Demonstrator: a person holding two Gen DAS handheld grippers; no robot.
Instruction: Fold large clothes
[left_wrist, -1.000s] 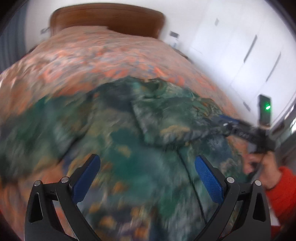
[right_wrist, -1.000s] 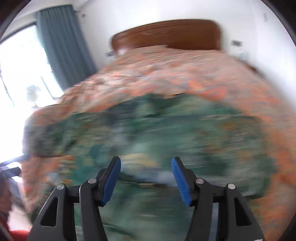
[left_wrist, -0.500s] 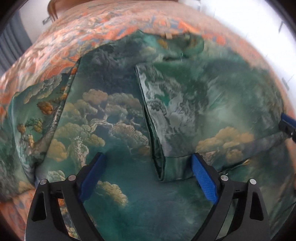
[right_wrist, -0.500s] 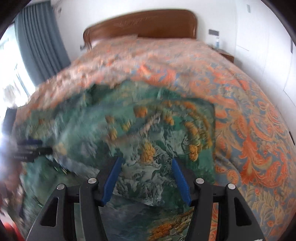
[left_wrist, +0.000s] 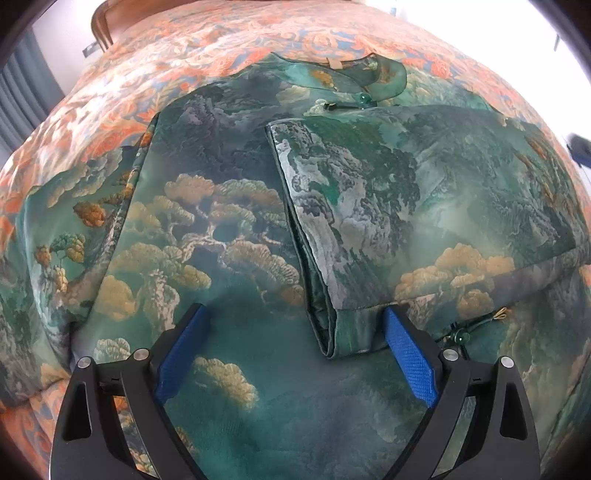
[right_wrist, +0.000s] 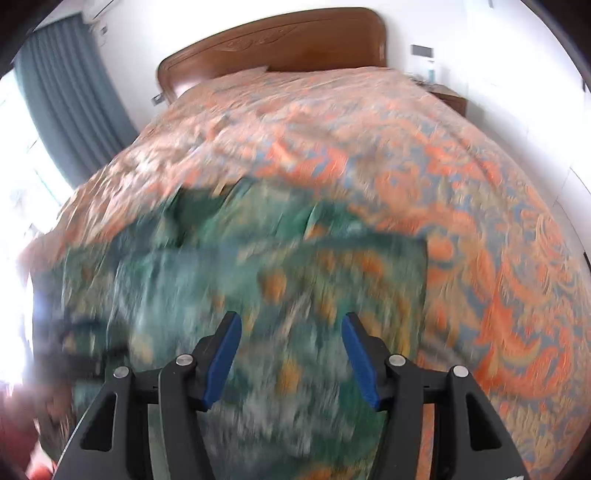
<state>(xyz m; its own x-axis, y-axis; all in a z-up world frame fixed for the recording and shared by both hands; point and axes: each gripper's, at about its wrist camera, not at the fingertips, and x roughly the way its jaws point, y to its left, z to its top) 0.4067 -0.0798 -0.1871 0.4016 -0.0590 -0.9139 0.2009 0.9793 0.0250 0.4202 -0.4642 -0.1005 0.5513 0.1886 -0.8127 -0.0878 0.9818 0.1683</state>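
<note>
Here the bedspread carries the green garment, spread flat with its sleeve folded inward. The left gripper hangs wide apart over the sleeve cuff, gripping nothing. The right gripper stands half apart, empty, above blurred cloth.

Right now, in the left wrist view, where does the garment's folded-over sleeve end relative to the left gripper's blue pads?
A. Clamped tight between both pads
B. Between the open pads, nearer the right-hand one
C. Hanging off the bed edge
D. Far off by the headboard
B. The folded sleeve's cuff lies on the green garment between the pads of the left gripper, which stand wide apart.
</note>
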